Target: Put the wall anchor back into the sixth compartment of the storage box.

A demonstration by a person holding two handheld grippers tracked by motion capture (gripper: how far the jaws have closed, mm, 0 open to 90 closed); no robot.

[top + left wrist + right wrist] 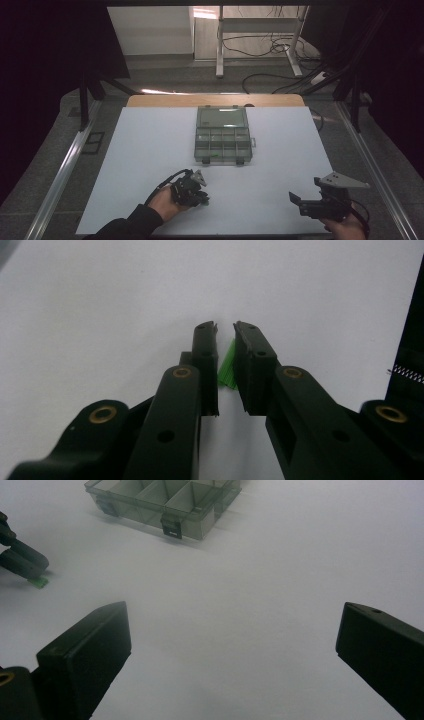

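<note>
A small green piece [228, 366] sits between the jaws of the left gripper [225, 327], low on the white table [150, 150], near the front edge and left of the middle. The jaws are drawn close and clasp the piece between their pads; in the right gripper view it peeks out green [38, 582] under the jaw tips, right at the table surface. In the high view the left gripper [200, 196] points right and down, with the hand [165, 202] behind it. Farther back, at the middle of the table, stands a clear compartment box [222, 140] with its lid open toward the far side. The right gripper [232, 645] hovers at the near right, well apart from the box, jaws spread wide with nothing between them.
</note>
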